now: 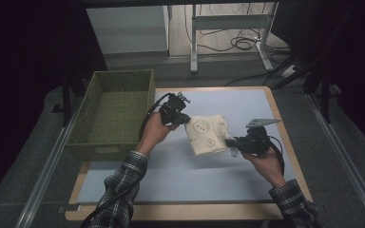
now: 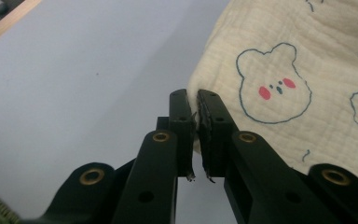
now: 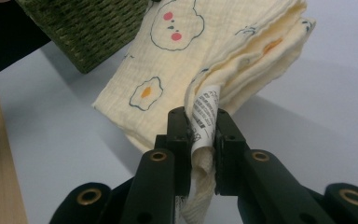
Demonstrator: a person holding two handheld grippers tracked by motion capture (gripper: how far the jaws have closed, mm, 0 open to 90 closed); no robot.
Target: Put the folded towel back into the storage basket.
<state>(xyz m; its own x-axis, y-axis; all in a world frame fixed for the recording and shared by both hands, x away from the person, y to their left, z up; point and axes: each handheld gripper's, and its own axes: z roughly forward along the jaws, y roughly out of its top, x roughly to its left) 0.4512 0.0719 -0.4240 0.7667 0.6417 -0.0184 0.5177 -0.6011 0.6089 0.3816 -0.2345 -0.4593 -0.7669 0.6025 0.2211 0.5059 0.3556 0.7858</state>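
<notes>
The folded cloth [image 1: 208,134], cream with bear and fried-egg prints, hangs above the middle of the mat [image 1: 247,102], carried between my two grippers. My left gripper [image 1: 186,119] pinches the cloth's left corner; in the left gripper view its jaws stand almost together, with the cloth's edge [image 2: 198,100] clamped at their tips. My right gripper [image 1: 232,142] holds the cloth's right edge; in the right gripper view its jaws are narrow, closed on a bunched fold and the white care label [image 3: 204,122]. The layers of the fold fan out beyond those jaws. The cloth is clear of the mat, casting a shadow on it. A green woven basket [image 1: 119,80] stands at the table's far left corner, overhanging the left edge, just left of my left gripper. The grey-blue mat covers most of the wooden table [image 1: 180,213], whose rim shows along the near edge.
</notes>
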